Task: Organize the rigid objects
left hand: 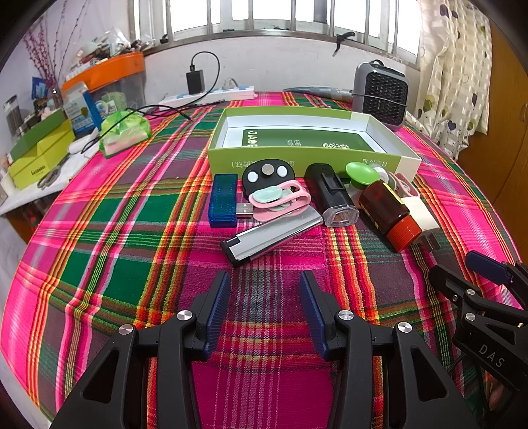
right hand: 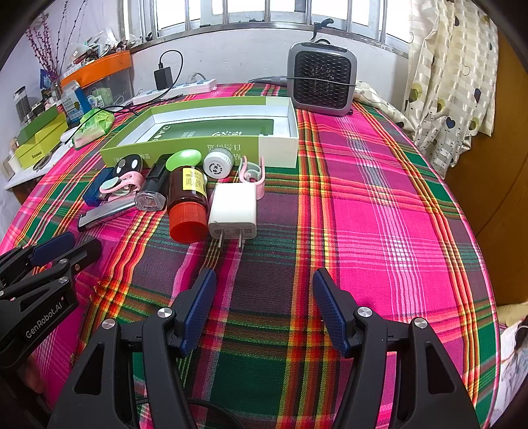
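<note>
A lived-in room of a home — the signs are domestic throughout. A bright plaid tablecloth (right hand: 379,204) covers the table, a patterned curtain (right hand: 452,82) hangs beside a barred window (left hand: 264,16), and a small space heater (right hand: 320,81) sits at the table's far edge. A power strip (left hand: 211,94) with a plugged-in charger lies by the wall, and a side shelf holds an orange-lidded bin (left hand: 109,74), boxes and dried purple branches (left hand: 41,49) — household clutter, not workplace gear.
</note>
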Demonstrator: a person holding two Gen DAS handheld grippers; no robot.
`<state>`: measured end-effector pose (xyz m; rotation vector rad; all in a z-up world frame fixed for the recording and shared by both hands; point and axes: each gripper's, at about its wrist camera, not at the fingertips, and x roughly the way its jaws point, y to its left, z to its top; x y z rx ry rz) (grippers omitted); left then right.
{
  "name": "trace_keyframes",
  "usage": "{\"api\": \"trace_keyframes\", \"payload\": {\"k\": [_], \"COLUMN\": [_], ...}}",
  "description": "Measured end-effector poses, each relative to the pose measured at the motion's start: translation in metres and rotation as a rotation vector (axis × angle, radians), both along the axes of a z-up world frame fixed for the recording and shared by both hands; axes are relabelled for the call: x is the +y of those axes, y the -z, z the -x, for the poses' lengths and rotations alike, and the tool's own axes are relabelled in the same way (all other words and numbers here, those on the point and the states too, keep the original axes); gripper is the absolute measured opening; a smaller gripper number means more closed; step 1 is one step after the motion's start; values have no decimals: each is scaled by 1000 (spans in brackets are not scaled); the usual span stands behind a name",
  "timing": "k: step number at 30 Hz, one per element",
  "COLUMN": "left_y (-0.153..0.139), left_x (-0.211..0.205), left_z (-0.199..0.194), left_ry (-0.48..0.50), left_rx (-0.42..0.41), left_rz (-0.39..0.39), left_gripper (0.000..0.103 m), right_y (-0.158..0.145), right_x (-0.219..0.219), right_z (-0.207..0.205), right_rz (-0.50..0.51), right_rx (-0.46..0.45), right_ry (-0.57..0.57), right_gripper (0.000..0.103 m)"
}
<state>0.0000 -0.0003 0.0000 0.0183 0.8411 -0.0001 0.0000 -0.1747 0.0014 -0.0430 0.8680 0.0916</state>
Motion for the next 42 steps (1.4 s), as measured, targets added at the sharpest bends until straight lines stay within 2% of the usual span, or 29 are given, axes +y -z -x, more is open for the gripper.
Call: {"api": "trace_keyframes", "payload": {"k": [30,38,42], "left_y": [0,-4,-4], "left_x": [0,6,18], "left_z": [0,-4,-7], "left_ry": [2,73,74], "left_rx": [0,11,17], "left_rz": [-2,13,30], "left_gripper": [43,43,43], "right_y": [0,-3,-9], "right_x": [0,-2,-7], "right_z": [0,-5,-6], "right_rz": [-1,-30,-59], "right_rx": [1,11,-20], "right_ry": [-10,-47,-43], "right_gripper": [62,62,62]}}
